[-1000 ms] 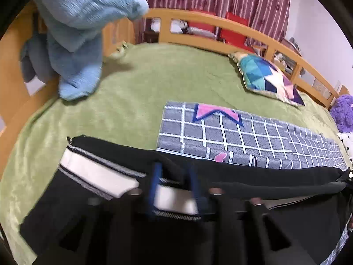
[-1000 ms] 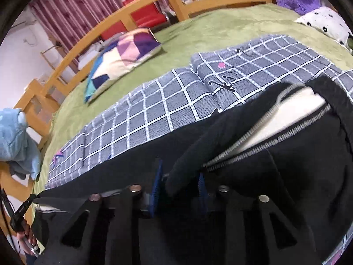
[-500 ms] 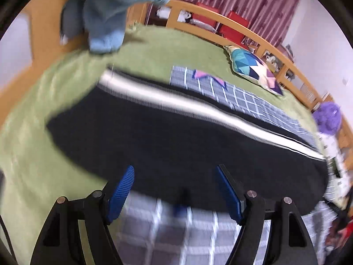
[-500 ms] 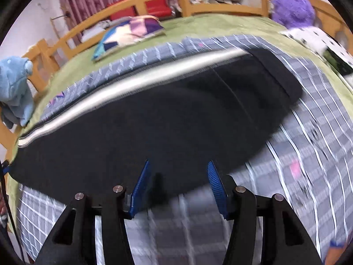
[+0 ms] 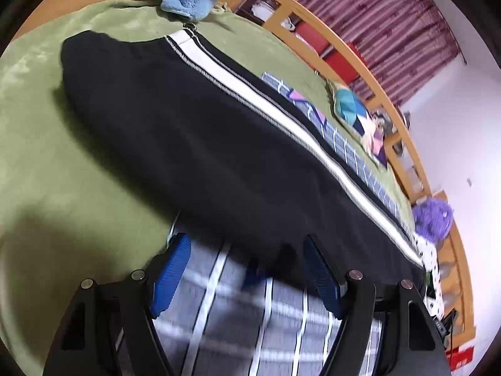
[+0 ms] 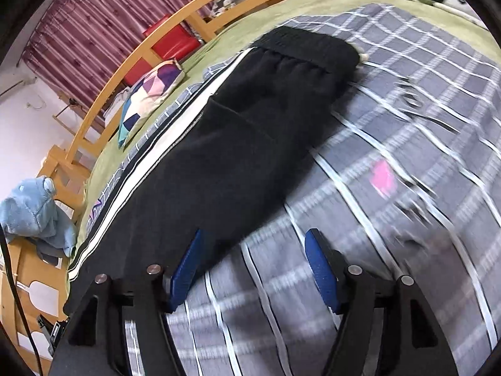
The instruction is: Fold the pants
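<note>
left wrist view shows the left gripper (image 5: 244,277) with blue pads spread wide and empty, hovering just off the near edge of the black track pants with a white side stripe (image 5: 219,144); the right gripper (image 6: 255,269) is likewise splayed, holding nothing, its left pad at that same edge. the pants lie lengthwise, folded leg on leg, across the grey checked blanket (image 6: 407,156) on the green bedspread (image 5: 62,156). judged risk: a pinch here could catch the blanket under the pants, dragging both and spoiling the next fold.
</note>
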### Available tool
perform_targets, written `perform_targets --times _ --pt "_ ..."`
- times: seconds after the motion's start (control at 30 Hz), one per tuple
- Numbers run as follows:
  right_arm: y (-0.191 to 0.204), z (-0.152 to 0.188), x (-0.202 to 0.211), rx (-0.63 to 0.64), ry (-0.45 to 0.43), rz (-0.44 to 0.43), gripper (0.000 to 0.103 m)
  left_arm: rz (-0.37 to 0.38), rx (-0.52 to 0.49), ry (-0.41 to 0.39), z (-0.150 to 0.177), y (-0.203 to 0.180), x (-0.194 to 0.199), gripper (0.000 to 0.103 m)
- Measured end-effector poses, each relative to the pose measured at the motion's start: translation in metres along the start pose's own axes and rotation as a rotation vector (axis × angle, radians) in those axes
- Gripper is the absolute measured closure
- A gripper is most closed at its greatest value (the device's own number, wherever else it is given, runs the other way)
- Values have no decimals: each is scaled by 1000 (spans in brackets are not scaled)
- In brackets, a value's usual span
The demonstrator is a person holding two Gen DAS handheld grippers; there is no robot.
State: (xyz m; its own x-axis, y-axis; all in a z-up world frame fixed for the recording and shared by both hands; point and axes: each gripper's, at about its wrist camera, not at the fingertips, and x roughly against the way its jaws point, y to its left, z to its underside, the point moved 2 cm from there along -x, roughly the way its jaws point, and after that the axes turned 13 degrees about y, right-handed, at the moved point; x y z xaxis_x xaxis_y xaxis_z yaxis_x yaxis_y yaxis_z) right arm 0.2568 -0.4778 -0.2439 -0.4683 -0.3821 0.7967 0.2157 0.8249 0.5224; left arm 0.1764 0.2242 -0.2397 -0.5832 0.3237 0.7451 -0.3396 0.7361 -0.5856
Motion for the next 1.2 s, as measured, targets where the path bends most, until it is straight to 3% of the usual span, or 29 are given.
perform_targets --times 0.1,0.23,0.3,0.33,0.4,0.43,0.53,0.7,0.87,1.0,1.03,1.1,1.2 --pt "3 -25 -21 -12 -13 -3 35 -12 13 -17 -19 -4 -10 32" --pt "15 -64 -44 -36 -38 36 36 -16 111 -22 -48 0 -22 47" --pt "18 -78 -53 -65 -64 80 56 -41 162 -13 -59 3 -27 72" --pt "20 -83 -56 -67 -66 95 71 -72 171 0 -64 3 -29 87" --pt "23 -92 -53 -49 -57 108 80 -57 150 23 -72 -4 -26 92" --pt "27 -95 -41 -33 -68 87 86 -63 119 19 -74 -10 -20 92" --pt "38 -98 -1 -9 -101 15 90 -50 15 -14 -71 -36 19 92" --pt "64 -74 70 108 -167 109 91 -50 -78 2 -31 -48 72 92" --pt "30 -18 116 110 -123 108 91 -77 -115 70 33 -23 98 92" --pt "-21 28 101 66 16 132 86 -189 -100 142 72 3 72 91" --pt "-36 39 87 36 77 133 84 -211 -78 149 78 11 68 88" --pt "-60 60 79 -3 108 123 75 -213 -38 159 82 17 72 82" --pt "-74 78 97 -32 70 56 69 -254 -25 165 85 18 96 63"
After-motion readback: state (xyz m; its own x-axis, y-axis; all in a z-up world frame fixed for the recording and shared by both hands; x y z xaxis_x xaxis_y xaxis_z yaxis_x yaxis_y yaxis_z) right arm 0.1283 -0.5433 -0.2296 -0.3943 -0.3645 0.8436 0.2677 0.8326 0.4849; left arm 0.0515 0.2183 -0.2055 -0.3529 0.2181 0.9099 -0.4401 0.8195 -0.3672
